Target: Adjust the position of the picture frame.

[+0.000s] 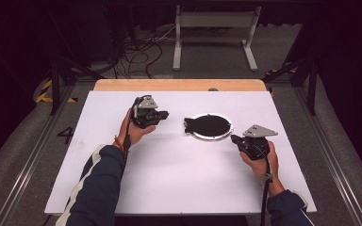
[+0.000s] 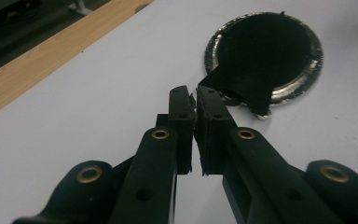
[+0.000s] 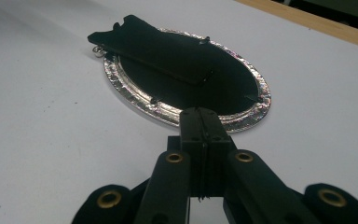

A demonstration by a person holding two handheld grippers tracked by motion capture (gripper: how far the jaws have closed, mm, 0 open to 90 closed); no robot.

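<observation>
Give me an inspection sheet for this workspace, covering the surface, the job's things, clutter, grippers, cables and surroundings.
Surface: white table, wooden strip at far edge.
Job's things: black cloth lying over a round silver ring, one corner past the rim.
Clutter: nothing seen.
Grippers: left gripper shut, empty, left of the cloth; right gripper shut, empty, at the ring's right.
Cables: a black cable trails from each gripper; loose cables on the floor beyond.
Surroundings: dark room, white frame behind.
</observation>
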